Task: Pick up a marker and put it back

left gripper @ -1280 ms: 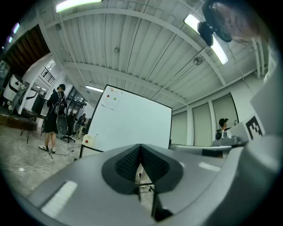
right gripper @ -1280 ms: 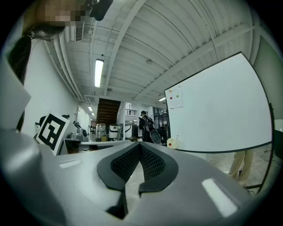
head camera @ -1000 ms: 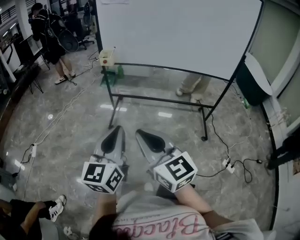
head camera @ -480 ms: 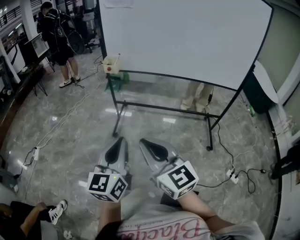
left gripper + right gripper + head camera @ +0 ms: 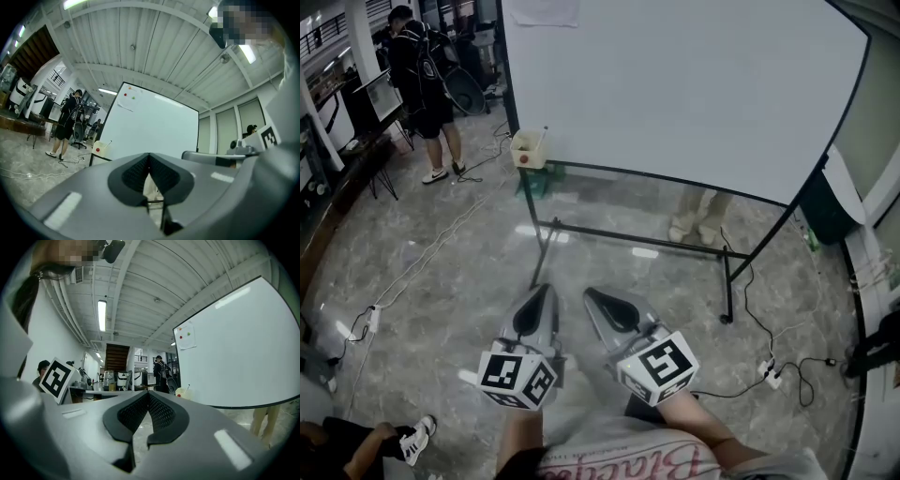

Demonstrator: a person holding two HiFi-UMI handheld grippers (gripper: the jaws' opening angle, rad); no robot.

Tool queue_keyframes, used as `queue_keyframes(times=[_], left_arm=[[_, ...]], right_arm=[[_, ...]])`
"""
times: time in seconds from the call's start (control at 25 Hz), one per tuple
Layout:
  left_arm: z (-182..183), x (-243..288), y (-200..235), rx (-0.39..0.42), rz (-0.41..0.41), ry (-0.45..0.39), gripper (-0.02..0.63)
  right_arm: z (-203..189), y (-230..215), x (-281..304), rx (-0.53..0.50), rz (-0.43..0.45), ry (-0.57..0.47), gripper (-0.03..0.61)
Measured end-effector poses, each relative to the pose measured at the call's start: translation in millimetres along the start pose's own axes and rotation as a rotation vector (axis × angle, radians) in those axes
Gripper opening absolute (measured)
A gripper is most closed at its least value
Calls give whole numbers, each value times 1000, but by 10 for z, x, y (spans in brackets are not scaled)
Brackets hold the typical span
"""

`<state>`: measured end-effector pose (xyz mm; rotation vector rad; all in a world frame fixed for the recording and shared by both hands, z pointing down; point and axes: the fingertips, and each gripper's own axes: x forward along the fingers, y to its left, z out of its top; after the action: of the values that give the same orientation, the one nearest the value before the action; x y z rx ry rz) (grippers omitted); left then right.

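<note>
Shift: whiteboard [image 5: 675, 84] and box [image 5: 528, 152] sit lower in head view than before.
Left gripper [image 5: 543, 293]: jaws closed, empty.
Right gripper [image 5: 593, 297]: jaws closed, empty.
Marker [image 5: 545, 132]: standing in box, well apart from both.
Risk: unopened jaws could knock marker over.

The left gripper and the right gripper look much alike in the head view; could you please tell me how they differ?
The left gripper points almost straight at the whiteboard; the right gripper slants leftward, its tip toward the left gripper's. The left gripper's cube and the right gripper's cube bear different square patterns. Both are shut, with nothing between the jaws.
</note>
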<state>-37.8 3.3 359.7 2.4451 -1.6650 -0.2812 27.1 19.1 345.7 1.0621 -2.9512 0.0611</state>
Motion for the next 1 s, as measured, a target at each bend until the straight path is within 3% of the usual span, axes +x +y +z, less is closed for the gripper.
queue_keyframes(times=[0.6,0.76,1.0], left_arm=[[427,1219,1123,44,-49,-6,0],[388,1416,1295,38,-80,13,0],[337,1624,1576,0,-65,30,0]], right_arm=[[227,-691,1580,-1,-26,-29,2],[157,-752,1871,9,-33,-16,2],[51,-1010,2104,39,-63,15,2]])
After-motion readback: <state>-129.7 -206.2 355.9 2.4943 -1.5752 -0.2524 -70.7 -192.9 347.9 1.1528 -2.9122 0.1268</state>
